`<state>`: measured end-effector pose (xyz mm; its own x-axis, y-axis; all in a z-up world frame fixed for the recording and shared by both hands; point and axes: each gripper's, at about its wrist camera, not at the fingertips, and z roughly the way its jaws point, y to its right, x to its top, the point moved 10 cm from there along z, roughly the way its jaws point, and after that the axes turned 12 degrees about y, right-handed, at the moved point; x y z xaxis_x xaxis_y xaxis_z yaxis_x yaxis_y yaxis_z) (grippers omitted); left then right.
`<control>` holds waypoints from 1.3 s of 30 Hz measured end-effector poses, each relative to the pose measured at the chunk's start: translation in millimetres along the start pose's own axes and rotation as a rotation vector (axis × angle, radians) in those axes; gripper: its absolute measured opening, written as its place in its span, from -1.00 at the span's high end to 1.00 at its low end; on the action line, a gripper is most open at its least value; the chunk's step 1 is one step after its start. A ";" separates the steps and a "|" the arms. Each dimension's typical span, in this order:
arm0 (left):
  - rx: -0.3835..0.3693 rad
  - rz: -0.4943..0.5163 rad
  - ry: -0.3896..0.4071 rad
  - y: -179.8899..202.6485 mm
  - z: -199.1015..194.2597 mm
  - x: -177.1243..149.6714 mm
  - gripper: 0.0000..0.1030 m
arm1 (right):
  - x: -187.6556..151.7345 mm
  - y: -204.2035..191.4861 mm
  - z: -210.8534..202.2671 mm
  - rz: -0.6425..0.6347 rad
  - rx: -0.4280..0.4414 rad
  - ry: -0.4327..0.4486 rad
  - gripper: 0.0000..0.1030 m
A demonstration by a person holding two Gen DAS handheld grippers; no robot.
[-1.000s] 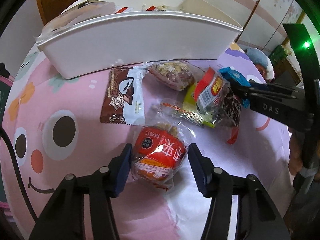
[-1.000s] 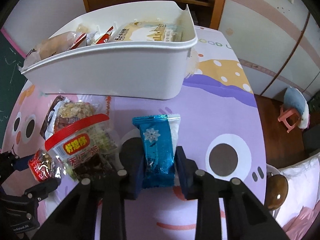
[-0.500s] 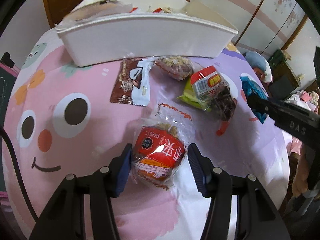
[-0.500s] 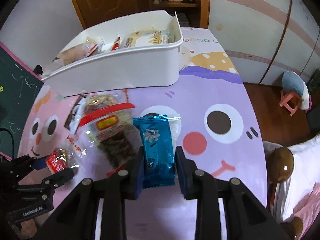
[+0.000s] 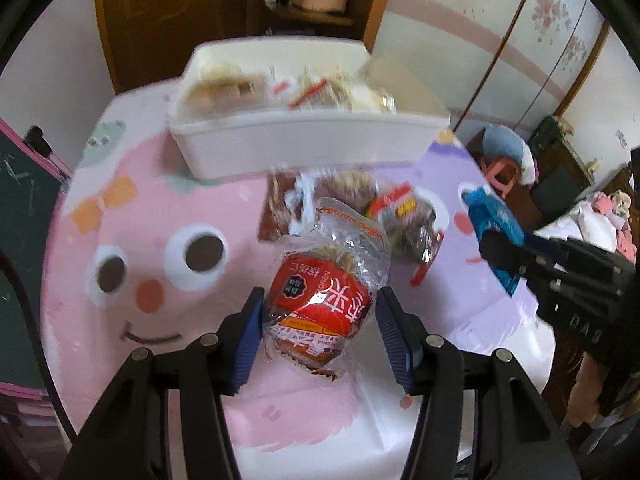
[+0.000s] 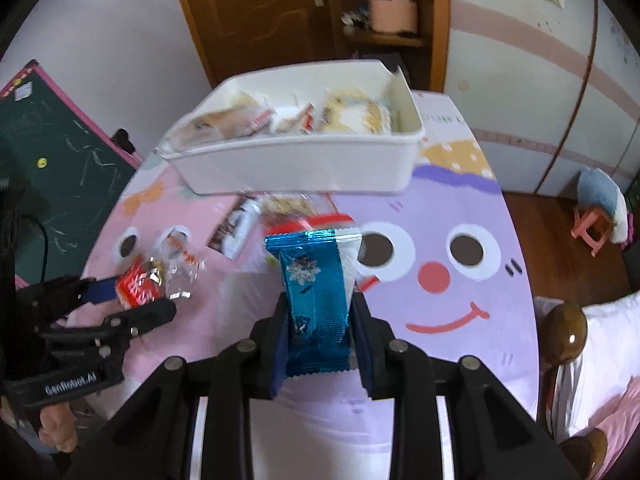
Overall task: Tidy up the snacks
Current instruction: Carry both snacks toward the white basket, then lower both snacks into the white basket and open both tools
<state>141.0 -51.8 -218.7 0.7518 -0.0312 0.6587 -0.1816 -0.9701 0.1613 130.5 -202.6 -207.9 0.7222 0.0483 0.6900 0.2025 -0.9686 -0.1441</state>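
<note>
Now the left gripper [image 5: 318, 334] squeezes a light, crinkly red snack bag [image 5: 320, 312] mid-body; the right gripper [image 6: 318, 330] pinches a slippery blue foil packet [image 6: 314, 300], both short of the white bin [image 6: 296, 164].

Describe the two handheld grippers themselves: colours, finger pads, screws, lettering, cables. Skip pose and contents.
Both are matte black plastic linkages with round silver screw heads at the joints. The left gripper has dark blue ribbed pads; seen from the right wrist view its body carries white "GenRobot.AI" lettering, and bare fingers show beneath it. A black cable runs at the frame's left edge. The right gripper has matching blue pads.
</note>
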 end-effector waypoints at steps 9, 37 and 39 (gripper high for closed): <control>0.069 0.071 0.169 -13.7 -60.7 113.8 -0.05 | 87.8 -22.4 -40.0 -0.101 -0.001 0.169 0.45; 0.235 0.116 0.271 -28.2 34.9 318.1 -0.06 | 320.7 3.3 14.0 -0.055 -0.138 0.380 0.44; 0.236 0.119 0.251 -29.7 53.9 315.2 -0.06 | 316.4 5.8 33.0 -0.044 -0.132 0.348 0.44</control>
<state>417.5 -45.8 -55.4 0.5499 -0.1151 0.8272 -0.0851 -0.9930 -0.0817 382.0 -184.9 -13.8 0.4418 0.0264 0.8967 0.1250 -0.9916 -0.0324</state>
